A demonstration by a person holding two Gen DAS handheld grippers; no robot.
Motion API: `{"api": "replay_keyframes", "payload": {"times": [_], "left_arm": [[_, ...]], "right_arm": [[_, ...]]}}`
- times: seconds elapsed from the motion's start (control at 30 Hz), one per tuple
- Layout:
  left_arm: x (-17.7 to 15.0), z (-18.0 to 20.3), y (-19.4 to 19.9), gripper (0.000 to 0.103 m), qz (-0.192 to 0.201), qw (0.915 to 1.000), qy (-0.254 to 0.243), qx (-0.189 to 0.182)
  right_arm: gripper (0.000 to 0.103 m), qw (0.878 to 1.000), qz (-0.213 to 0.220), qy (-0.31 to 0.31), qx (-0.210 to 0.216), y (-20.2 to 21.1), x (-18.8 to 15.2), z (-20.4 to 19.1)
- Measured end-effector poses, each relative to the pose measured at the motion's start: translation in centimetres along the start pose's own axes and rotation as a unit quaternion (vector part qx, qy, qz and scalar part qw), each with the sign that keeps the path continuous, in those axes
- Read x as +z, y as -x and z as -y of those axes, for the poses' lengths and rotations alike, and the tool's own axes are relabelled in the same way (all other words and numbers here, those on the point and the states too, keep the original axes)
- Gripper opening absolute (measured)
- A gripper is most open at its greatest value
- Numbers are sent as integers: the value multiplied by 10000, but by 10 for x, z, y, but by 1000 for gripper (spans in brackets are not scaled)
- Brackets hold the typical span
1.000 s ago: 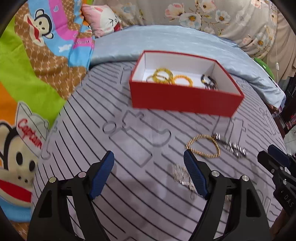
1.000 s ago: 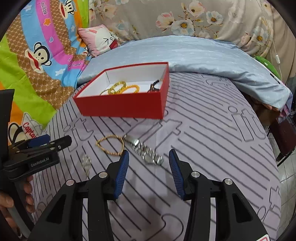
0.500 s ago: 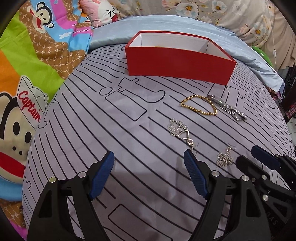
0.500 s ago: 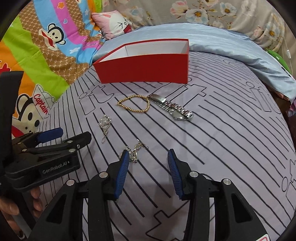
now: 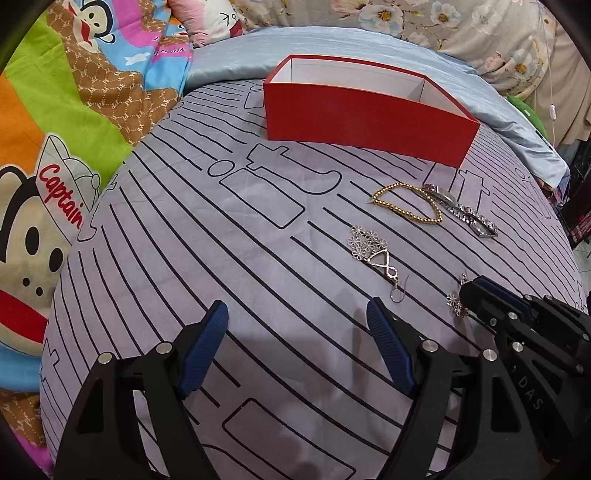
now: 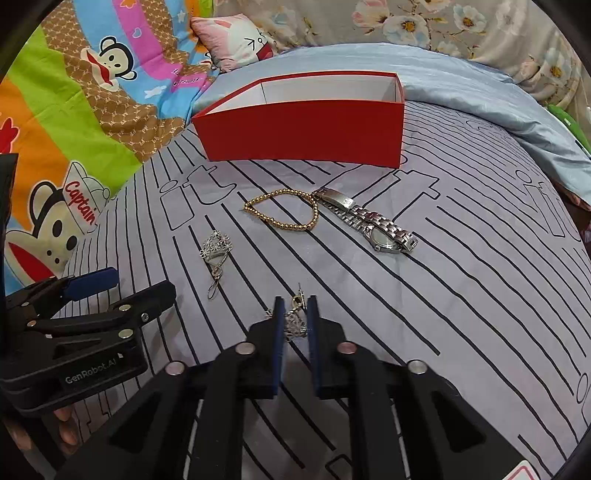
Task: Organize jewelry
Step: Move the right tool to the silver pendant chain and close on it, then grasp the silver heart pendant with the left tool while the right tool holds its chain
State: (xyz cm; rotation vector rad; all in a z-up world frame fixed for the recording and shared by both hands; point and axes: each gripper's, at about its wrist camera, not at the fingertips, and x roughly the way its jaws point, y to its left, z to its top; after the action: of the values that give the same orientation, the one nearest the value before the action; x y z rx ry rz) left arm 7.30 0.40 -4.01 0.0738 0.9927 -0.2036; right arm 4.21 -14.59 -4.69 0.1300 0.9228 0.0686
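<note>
Lying across a bed, a grey bedspread point(image 6: 461, 295) with black line patterns carries several pieces of jewelry and a red box point(image 6: 306, 129). That open box, white inside, sits toward the far edge of the bedspread, against a pale blue pillow point(image 6: 461, 85); its contents are hidden by the near wall.

Closer in, the right gripper point(image 6: 294, 321) is down at the bedspread with its blue-padded jaws drawn narrow around a small silver flower earring point(image 6: 295, 317), which sits between the pads; its hook pokes out beyond the tips. From the left wrist view, part of this earring point(image 5: 455, 302) peeks out just past the right gripper's tips point(image 5: 480, 295).

Off to its left, the left gripper point(image 5: 297, 325) hovers with its jaws wide and nothing between them. A 2nd silver flower earring point(image 6: 216, 254) lies on the bedspread between the 2 grippers, just beyond the left gripper's right fingertip point(image 5: 375, 310).

Farther toward the box, a gold bead bracelet point(image 6: 284, 210) lies in a loose loop. Just to its right, touching or nearly touching it, a silver metal watch point(image 6: 369, 225) stretches out flat.

A bright cartoon monkey blanket point(image 6: 55, 147) covers the bed along the bedspread's left edge, and floral fabric point(image 6: 443, 26) hangs behind the pillow.
</note>
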Motion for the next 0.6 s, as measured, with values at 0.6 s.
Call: {"api": "replay_keyframes", "payload": {"times": [0.6], "left_arm": [[7, 33, -12, 71, -79, 9988, -88, -469]], "right_arm": [[1, 9983, 151, -554, 37, 23, -11, 34]]}}
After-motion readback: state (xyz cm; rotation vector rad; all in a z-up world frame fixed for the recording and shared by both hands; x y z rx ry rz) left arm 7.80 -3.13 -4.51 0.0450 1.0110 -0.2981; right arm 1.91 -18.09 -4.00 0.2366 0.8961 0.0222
